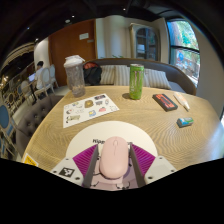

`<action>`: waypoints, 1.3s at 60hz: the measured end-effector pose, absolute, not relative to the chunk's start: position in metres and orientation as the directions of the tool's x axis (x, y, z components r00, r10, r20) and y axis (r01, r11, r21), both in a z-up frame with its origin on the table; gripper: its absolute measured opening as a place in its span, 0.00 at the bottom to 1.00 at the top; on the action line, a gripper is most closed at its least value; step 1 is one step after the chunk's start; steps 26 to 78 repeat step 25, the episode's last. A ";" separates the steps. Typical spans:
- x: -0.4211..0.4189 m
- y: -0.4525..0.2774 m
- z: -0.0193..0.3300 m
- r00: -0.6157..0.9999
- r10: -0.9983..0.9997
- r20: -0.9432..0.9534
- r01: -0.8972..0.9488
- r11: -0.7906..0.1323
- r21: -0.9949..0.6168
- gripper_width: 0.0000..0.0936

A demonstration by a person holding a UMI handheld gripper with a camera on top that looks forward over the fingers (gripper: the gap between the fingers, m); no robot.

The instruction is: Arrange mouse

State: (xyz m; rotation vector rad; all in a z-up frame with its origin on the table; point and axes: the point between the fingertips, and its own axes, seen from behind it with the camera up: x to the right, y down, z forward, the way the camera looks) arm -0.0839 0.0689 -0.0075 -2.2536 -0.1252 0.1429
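The fingers (113, 172) grasp a pink mouse (114, 156) over a round white pad (112, 132); green can (136, 82), shaker bottle (74, 75) stand beyond on the surface (150, 120)

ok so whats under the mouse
The mouse sits on a round white pad on the wooden table, between the gripper fingers. What lies beneath it is hidden.

ahead of tongs (113, 172): bare table (135, 118) | obstacles beyond: green can (136, 82), shaker bottle (74, 76), sticker sheet (89, 109)
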 end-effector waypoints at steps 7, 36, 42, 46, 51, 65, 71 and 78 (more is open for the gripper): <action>-0.081 0.047 0.019 0.975 0.205 -0.083 0.054 -0.583 -0.811 0.89; 0.017 -0.072 0.064 0.962 0.251 -0.111 0.033 -0.506 -0.862 0.91; 0.017 -0.072 0.064 0.962 0.251 -0.111 0.033 -0.506 -0.862 0.91; 0.017 -0.072 0.064 0.962 0.251 -0.111 0.033 -0.506 -0.862 0.91; 0.017 -0.072 0.064 0.962 0.251 -0.111 0.033 -0.506 -0.862 0.91; 0.017 -0.072 0.064 0.962 0.251 -0.111 0.033 -0.506 -0.862 0.91; 0.017 -0.072 0.064 0.962 0.251 -0.111 0.033 -0.506 -0.862 0.91; 0.017 -0.072 0.064 0.962 0.251 -0.111 0.033 -0.506 -0.862 0.91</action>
